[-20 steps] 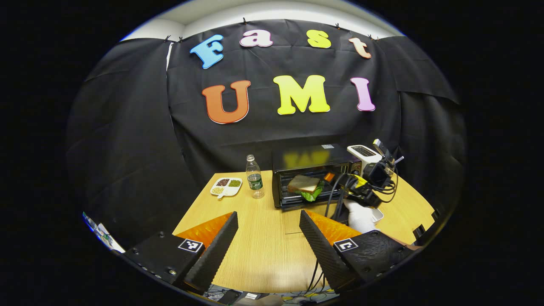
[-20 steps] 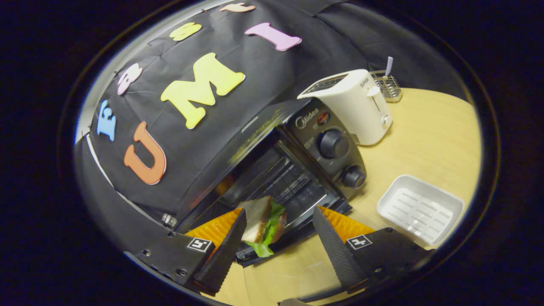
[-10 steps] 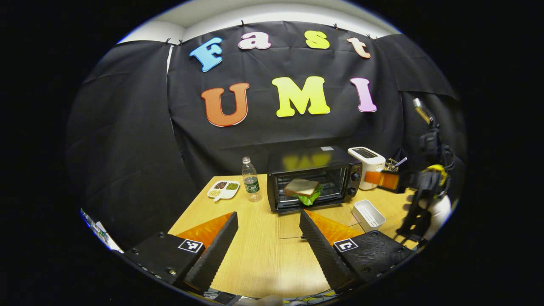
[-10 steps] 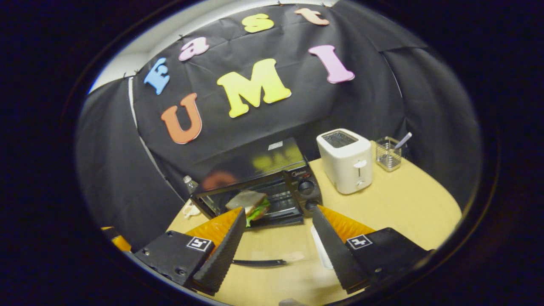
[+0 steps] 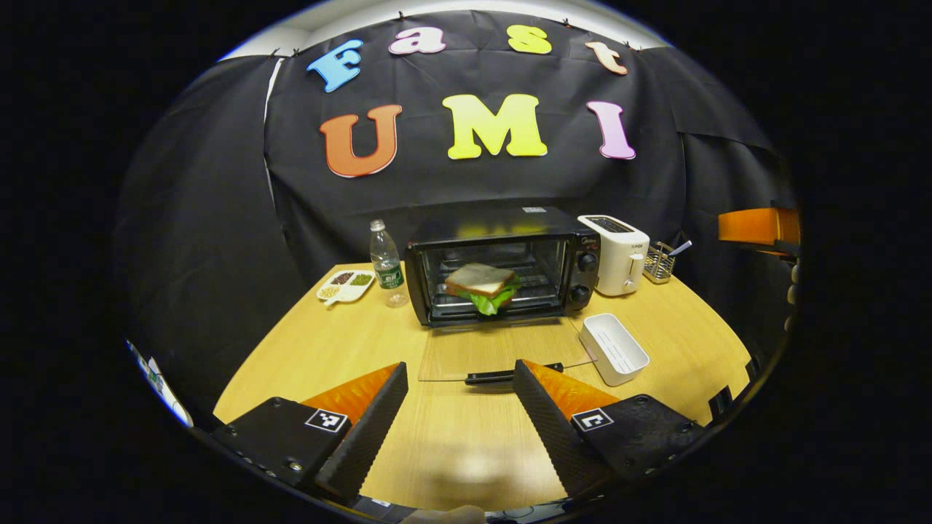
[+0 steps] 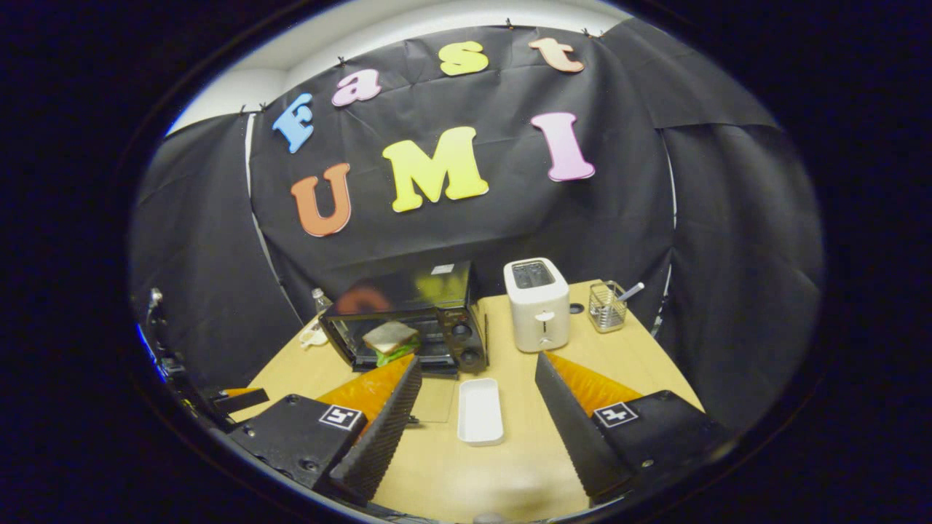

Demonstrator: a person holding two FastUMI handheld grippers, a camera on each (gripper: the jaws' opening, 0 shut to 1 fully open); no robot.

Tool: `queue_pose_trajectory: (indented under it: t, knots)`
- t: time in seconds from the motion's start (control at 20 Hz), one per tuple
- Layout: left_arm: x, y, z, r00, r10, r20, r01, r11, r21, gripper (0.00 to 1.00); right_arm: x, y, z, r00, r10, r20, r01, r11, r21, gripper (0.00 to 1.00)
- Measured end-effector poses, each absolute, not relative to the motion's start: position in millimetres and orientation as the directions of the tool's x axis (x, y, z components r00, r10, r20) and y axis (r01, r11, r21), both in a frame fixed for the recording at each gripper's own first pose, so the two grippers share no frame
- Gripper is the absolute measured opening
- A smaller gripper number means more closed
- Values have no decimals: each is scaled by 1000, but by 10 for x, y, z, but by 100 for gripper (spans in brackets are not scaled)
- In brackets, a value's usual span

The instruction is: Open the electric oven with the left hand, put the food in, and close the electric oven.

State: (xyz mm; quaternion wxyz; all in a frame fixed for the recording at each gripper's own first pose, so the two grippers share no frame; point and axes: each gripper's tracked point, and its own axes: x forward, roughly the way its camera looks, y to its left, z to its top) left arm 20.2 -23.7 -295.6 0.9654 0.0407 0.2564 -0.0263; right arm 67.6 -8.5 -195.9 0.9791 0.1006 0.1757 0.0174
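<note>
At the left of the left gripper view we see a snack plate (image 5: 345, 284) and a bottle (image 5: 386, 263). In the middle stands the oven (image 5: 502, 263) with its glass door (image 5: 495, 356) folded down flat on the table (image 5: 306, 349); the sandwich (image 5: 482, 285) lies inside. To the right come a toaster (image 5: 620, 254) and a white tray (image 5: 614, 348). Along the bottom edge our left gripper (image 5: 460, 407) has its tongs apart and empty. In the right gripper view our right gripper (image 6: 475, 415) is likewise apart, holding nothing.
</note>
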Motion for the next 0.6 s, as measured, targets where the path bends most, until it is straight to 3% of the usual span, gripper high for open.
queue_pose_trajectory:
  t: [0.05, 0.1, 0.4, 0.6]
  knots:
    - [237, -327, -3061, 860, -33, -509, 71, 996, 55, 96, 640, -185, -1925, 937, 61, -343, 5, 982, 190, 89]
    - [268, -412, -3177, 852, -39, -522, 74, 996, 46, 96, 598, -276, -1889, 939, 52, -341, 8, 985, 173, 100]
    - [406, -795, -3859, 786, -64, -614, 84, 996, 4, 100, 383, -708, -1764, 941, 4, -340, 46, 989, 140, 100]
    - [524, -968, -4179, 752, -73, -656, 91, 996, -7, 96, 277, -852, -1826, 931, -19, -364, 66, 991, 117, 100]
